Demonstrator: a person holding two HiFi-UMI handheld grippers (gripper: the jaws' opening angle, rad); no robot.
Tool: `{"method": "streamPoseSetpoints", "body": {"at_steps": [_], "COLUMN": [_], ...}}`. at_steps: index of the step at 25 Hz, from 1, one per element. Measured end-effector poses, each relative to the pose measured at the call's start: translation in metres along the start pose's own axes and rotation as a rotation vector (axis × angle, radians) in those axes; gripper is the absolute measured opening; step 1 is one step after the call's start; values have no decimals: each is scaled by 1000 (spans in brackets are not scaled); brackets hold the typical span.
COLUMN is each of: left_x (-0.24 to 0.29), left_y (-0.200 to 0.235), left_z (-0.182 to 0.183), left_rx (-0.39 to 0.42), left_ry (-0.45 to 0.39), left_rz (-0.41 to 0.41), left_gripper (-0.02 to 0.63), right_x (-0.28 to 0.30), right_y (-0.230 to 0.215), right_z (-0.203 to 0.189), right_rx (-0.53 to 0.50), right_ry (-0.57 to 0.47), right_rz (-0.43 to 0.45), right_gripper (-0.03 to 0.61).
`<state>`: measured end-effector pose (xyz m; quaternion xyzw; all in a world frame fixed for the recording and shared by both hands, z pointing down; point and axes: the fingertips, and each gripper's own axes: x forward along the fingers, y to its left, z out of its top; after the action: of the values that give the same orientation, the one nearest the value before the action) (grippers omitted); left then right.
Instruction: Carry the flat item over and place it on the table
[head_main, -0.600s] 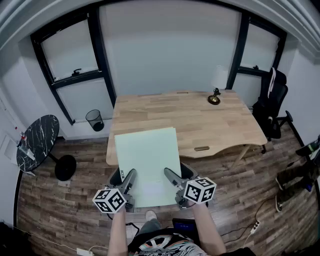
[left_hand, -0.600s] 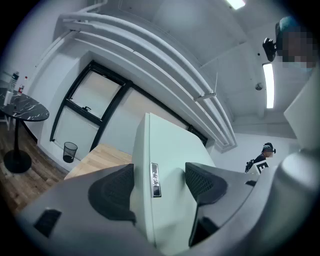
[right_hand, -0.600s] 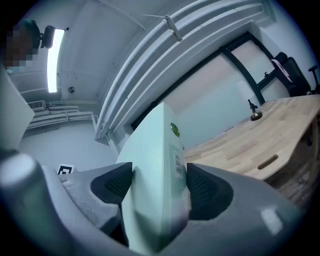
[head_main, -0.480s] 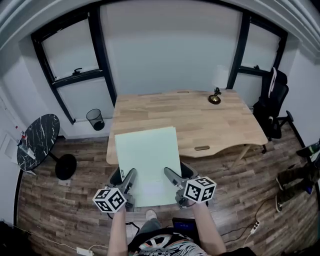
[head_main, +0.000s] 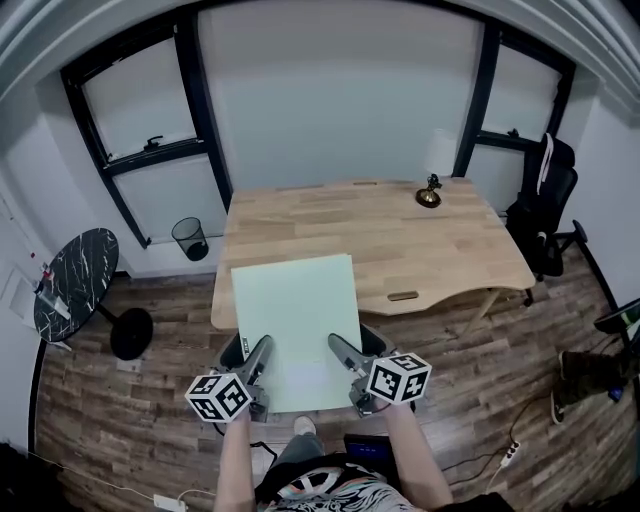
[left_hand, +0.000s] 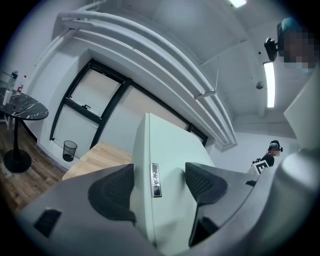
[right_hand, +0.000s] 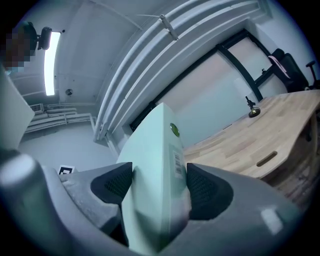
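Note:
A pale green flat panel (head_main: 297, 318) hangs in the air in front of me, its far edge over the near edge of the wooden table (head_main: 400, 250). My left gripper (head_main: 260, 352) is shut on the panel's near left side, and my right gripper (head_main: 336, 350) is shut on its near right side. In the left gripper view the panel (left_hand: 170, 145) stands edge-on between the dark pads of that gripper (left_hand: 157, 187). The right gripper view shows the panel (right_hand: 155, 140), with a barcode label, pinched by the right gripper (right_hand: 159, 185).
A small brass lamp (head_main: 430, 195) stands at the table's far right. A wire waste bin (head_main: 189, 240) and a round black marble table (head_main: 72, 285) are to the left, and a black office chair (head_main: 545, 215) is to the right. The floor is wood plank.

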<state>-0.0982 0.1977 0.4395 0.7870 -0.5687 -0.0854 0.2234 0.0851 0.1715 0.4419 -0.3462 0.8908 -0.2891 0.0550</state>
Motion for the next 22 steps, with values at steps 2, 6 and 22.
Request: {"method": "streamPoseSetpoints", "body": {"at_steps": [2,6,22], "left_x": [4,19,201], "left_y": [3,14,116], "left_z": [-2,-2,46], "left_rx": [4,-2,-21], "left_ry": [7,7,53], "left_rz": [6,13,-1], "left_gripper": [313,313,313], "right_x": [4,19,186], "right_y": [-4,-15,-125], "right_z": [-2,1,63], "right_rx": [9,4,53], "right_ry": [3,9,24], "right_rz": [1,2,-29], "right_gripper": [325,325,325]}}
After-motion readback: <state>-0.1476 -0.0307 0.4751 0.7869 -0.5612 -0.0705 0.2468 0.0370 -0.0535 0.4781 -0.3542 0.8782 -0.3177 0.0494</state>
